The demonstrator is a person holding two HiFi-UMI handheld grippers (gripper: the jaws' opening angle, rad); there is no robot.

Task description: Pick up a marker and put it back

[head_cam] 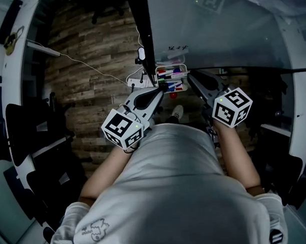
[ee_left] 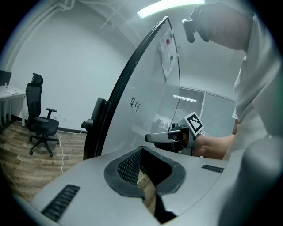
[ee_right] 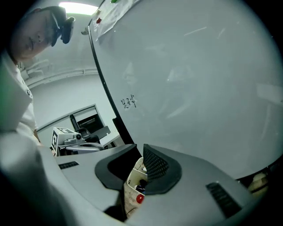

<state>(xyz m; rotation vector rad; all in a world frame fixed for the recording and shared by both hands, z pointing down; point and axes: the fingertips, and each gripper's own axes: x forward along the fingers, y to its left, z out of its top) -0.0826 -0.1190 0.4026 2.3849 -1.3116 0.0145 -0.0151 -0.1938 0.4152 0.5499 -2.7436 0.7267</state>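
Nothing done yet: left gripper [head_cam: 165, 85] and right gripper [head_cam: 190, 75] hover by the marker tray [head_cam: 171, 66], jaws slightly parted and empty, so pick-up and return both remain.

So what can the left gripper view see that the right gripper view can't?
Only the left gripper view shows the office chair and the right gripper. Only the right gripper view shows the marker tray, seen between its own open, empty jaws, and the left gripper. Both show the whiteboard with its small scribble.
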